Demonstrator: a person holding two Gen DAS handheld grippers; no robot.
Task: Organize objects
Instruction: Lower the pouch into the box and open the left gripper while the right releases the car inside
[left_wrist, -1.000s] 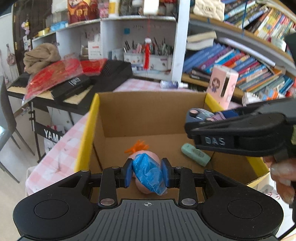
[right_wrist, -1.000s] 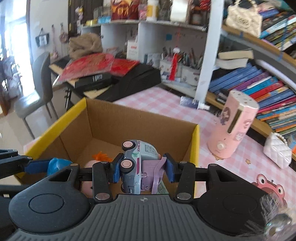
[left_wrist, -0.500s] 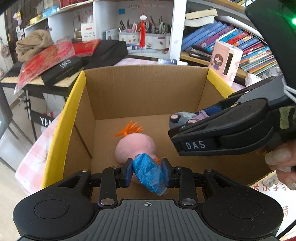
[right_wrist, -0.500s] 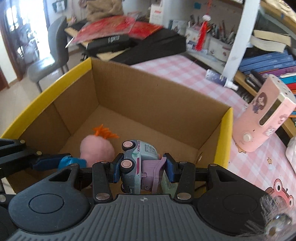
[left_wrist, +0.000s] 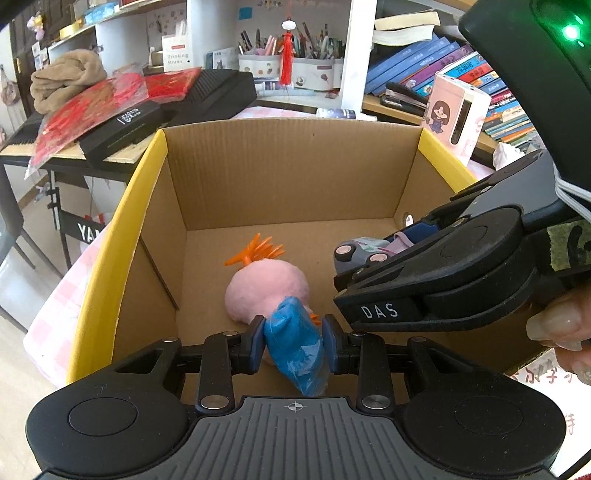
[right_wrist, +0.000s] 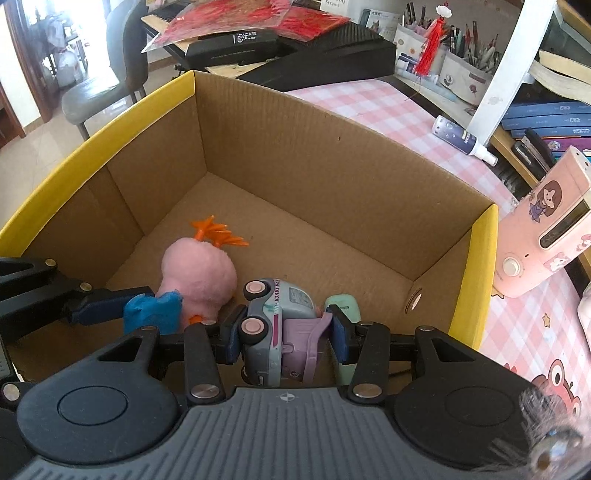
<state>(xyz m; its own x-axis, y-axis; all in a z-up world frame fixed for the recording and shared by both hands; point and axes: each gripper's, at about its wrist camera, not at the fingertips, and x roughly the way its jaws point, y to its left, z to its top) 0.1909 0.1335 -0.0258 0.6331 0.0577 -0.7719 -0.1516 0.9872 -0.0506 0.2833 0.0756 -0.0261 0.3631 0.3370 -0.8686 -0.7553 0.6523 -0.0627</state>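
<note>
Both grippers reach into the cardboard box (right_wrist: 295, 155): the left gripper (left_wrist: 294, 341) is clamped on a blue crumpled piece (left_wrist: 295, 347) near the box's front wall, touching the pink plush (left_wrist: 266, 291), and the right gripper (right_wrist: 282, 338) is clamped on a toy truck (right_wrist: 277, 325) beside the plush

Cardboard box (right_wrist: 321, 155) with yellow-edged flaps: one. Inside or over it:

- pink plush toy (right_wrist: 199, 269) with orange tuft: one
- toy truck (right_wrist: 273, 321), grey-blue with pink wheels: one; two wheels showing
- blue crinkled object (left_wrist: 293, 347): one
- mint-green item (right_wrist: 345, 306) on the box floor: one, mostly hidden

Around the box:

- pink cartoon-printed device (right_wrist: 543, 232): one
- small spray bottle (right_wrist: 461, 138): one
- red tassel ornament (left_wrist: 286, 59): one
- grey chair (right_wrist: 99, 92): one
- pen holders (left_wrist: 291, 68): at least two
</note>
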